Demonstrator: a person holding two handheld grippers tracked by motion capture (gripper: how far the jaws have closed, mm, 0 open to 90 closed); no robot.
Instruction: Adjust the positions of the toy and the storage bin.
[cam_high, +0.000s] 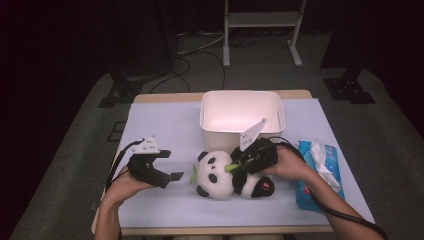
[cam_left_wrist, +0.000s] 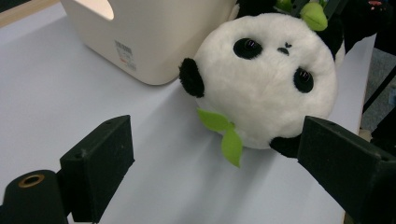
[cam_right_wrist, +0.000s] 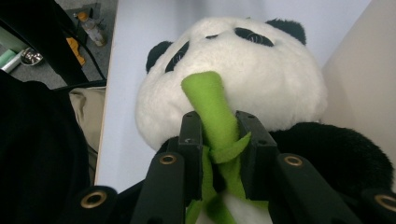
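A plush panda lies on the pale-covered surface, just in front of a white bin that stands toward twelve o'clock from it. Its round head points to about nine o'clock, the black-limbed body trailing off toward three. A green felt bamboo stalk lies across its chest, and small green leaves poke out under the chin.

The right tongs come in from the three o'clock side, and the two black jaws are pinched onto the bamboo stalk, pressing it from both sides with the panda's white face just beyond. From above the right tongs sit right on top of the toy's body, the person's hand behind them.

The left tongs rest well off at nine o'clock of the panda, touching nothing, with their jaws spread wide and only bare surface between them. In the left gripper view the panda's head sits beyond the open jaws, near the far one but apart from it.

A blue pack of wipes lies at the three o'clock edge of the surface
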